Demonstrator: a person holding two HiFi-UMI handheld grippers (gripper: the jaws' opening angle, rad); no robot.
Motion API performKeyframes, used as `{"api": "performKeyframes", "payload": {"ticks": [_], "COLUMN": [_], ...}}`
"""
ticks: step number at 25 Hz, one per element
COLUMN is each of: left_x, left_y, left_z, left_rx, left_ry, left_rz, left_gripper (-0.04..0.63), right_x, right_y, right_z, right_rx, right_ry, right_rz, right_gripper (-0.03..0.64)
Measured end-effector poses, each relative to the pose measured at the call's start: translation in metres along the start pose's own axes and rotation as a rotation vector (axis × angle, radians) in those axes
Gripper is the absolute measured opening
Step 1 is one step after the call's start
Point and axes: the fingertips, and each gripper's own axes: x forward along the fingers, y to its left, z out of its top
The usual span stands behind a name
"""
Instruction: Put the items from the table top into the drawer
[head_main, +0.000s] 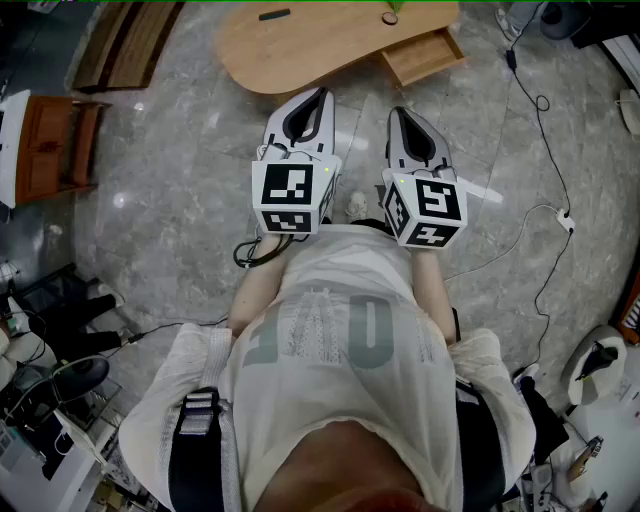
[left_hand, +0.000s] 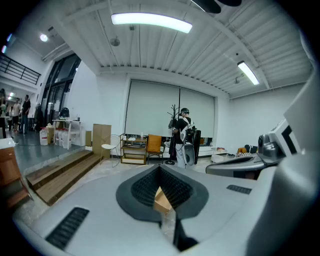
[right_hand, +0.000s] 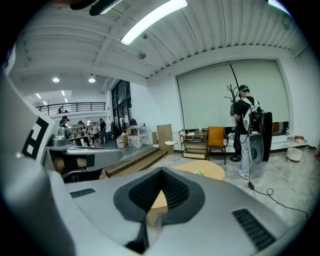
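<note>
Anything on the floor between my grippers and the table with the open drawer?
Nothing visible. Only bare floor lies between the left gripper, the right gripper and the table. In the head view the drawer stands open at the table's right, and the cable runs further right, off the straight path.

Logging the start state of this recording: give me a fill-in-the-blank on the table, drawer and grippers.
1. The drawer of the wooden table stands ___.
2. The left gripper and right gripper are both ___, holding nothing.
3. Both hang above the grey ___, short of the table.
4. A dark flat item lies on the table, not in the ___.
Missing words: open; shut; floor; drawer.
</note>
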Motion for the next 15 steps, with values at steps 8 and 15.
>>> {"api": "performKeyframes", "payload": {"ticks": [8, 15], "left_x": [0.002, -0.006], "left_y": [0.019, 0.063], "left_z": [0.005, 0.013], "left_rx": [-0.297, -0.167], "left_ry": [-0.04, -0.062], "left_rz": [-0.111, -0.055], "left_gripper": [0.006, 0.006], "right_x": [0.011, 0.027], "right_y": [0.008, 0.032], "right_z": [0.004, 0.012], "right_rx": [0.0, 0.047], "right_ry": [-0.003, -0.028], "right_rz": [-0.003, -0.006], "right_gripper": [0.005, 0.005]}}
